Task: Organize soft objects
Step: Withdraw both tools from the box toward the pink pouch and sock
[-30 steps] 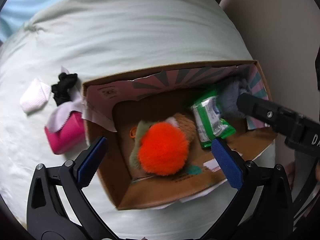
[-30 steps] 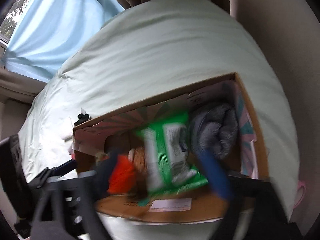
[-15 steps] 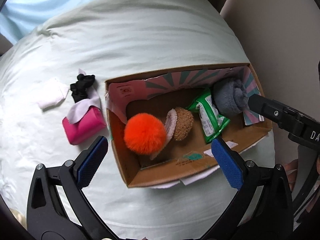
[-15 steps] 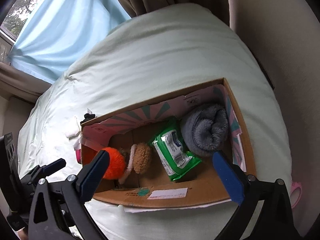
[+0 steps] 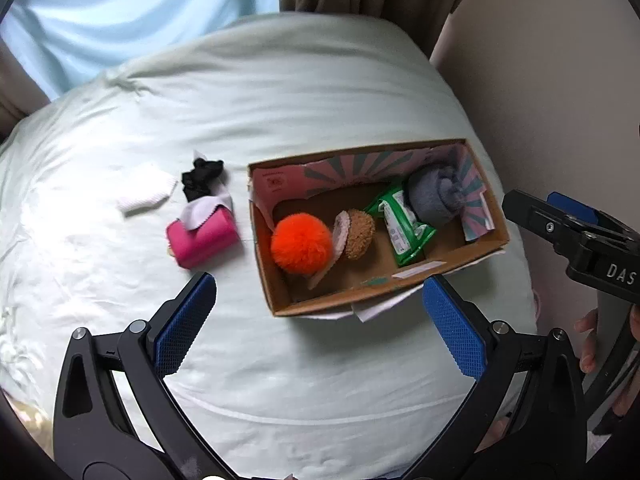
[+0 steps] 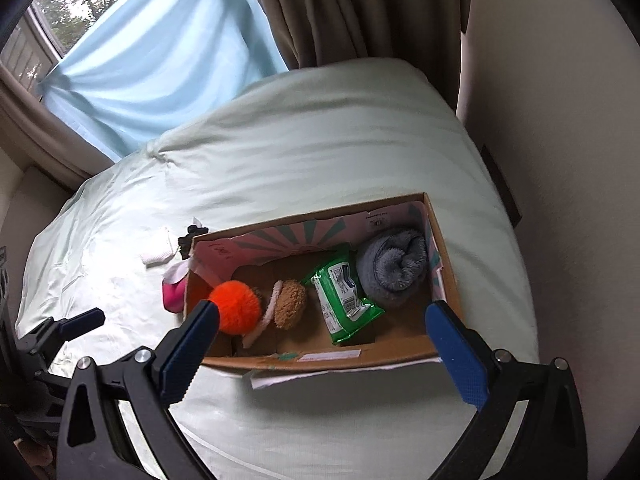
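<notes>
Both grippers are pulled back and up from the cardboard box [image 5: 380, 280] compared with half a second ago; more of the pale green bedcover [image 5: 280, 120] is seen now. Left gripper [image 5: 320, 320] is spread wide with nothing between the pads; right gripper [image 6: 332, 348] likewise, wide apart and empty.

Already in the box, left to right: orange pom-pom [image 5: 302, 243], brown plush toy [image 5: 358, 233], green wipes pack [image 5: 400, 226], rolled grey fleece [image 5: 434, 200].

Left out on the bedcover, just beside the box's left wall: pink roll [image 5: 202, 240] with a pale cloth [image 5: 204, 210] draped over it, black scrunchie-like item [image 5: 202, 178] (identity not certain at this size), white folded cloth [image 5: 146, 194].

Handling, as judged: all are light and compressible, no breakage risk. The pink roll is best pinched across its middle; the draped cloth is likely to slide off or be dragged along. Thin cloths lie flat, so pads must be pressed into the bedcover to catch a fold, and bedcover fabric may be pinched too.

Free space is left in the box's near side. The box wall stands close to the pink roll, limiting pad clearance there.
</notes>
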Demonstrator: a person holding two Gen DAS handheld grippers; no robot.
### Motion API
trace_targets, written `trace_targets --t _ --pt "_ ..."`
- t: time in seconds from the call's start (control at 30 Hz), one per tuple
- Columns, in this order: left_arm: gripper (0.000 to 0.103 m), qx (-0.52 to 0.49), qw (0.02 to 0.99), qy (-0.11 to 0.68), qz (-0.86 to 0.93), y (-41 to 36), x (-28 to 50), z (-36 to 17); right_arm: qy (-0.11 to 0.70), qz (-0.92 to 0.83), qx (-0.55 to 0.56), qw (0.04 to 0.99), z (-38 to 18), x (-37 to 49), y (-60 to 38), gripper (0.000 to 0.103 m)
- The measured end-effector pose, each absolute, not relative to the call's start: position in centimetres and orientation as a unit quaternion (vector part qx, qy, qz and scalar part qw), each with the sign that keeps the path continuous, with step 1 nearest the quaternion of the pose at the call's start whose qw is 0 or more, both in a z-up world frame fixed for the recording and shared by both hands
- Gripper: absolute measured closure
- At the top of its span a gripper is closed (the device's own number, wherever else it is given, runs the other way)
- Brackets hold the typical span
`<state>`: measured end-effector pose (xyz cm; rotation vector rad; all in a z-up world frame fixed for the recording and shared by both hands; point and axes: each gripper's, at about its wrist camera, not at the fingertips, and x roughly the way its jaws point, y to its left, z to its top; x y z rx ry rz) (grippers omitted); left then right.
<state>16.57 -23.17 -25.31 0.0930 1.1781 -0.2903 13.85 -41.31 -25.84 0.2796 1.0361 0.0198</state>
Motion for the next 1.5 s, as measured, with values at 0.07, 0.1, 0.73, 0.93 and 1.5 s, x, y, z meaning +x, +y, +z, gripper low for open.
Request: trace_targets --t 0.07,0.1,0.73,0.93,1.5 --pt "0.000 0.043 0.826 0.546 -0.135 -22.7 15.7 -23.9 0.488 0.009 0.129 0.863 -24.7 13.1 -40.9 0.001" --pt "0.000 0.041 0.831 0.538 -0.135 -22.3 15.1 -22.8 0.484 0.009 0.127 0.866 -24.0 12.6 -40.7 0.001" --pt "0.000 0.013 0.902 0.421 -0.096 -6.3 7.2 -11.2 0.396 0.008 0.077 0.915 -12.1 3.6 -28.6 0.001" --pt "0.000 0.004 0.909 0.406 -0.095 -0.1 6.9 -9.6 0.383 0.015 0.084 0.920 -10.9 3.1 -23.3 0.001" --pt "0.000 0.023 0.891 0.431 -0.139 11.2 15.2 -13.6 0.387 -0.004 0.101 0.916 -13.5 9.0 -11.1 0.001"
